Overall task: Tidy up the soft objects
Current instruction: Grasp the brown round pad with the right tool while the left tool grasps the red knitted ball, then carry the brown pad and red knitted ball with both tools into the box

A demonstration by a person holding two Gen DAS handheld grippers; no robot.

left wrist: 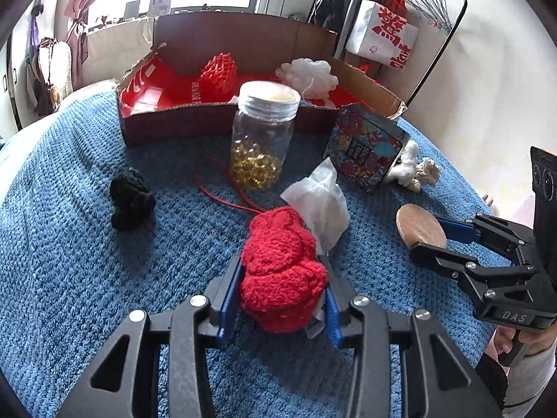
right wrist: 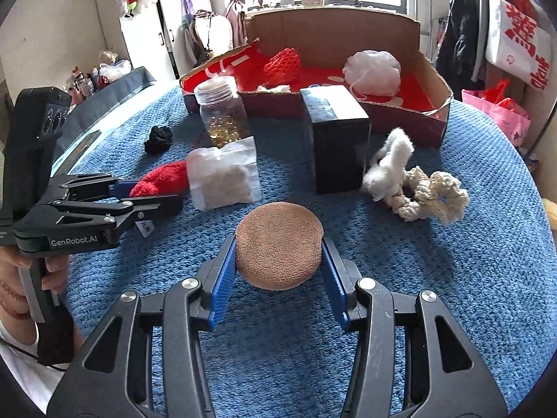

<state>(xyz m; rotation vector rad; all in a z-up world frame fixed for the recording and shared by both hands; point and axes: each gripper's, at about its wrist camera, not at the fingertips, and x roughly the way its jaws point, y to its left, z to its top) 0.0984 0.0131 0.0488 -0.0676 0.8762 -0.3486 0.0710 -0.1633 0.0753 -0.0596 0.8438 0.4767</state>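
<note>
Left gripper (left wrist: 282, 291): fingers closed on a red fluffy toy (left wrist: 280, 271), low over the blue knitted blanket (left wrist: 69, 261), beside a white sachet (left wrist: 318, 205); right gripper (right wrist: 278, 266): fingers clamped on a round tan pad (right wrist: 278, 249) above the same blanket. Cardboard box (right wrist: 410, 118) behind held a red knit piece (right wrist: 283, 64) and white mesh puff (right wrist: 372, 71); glass jar (right wrist: 222, 116), dark tin (right wrist: 336, 139), black scrunchie (right wrist: 158, 139), cream scrunchies (right wrist: 431, 193) lay before it.
</note>
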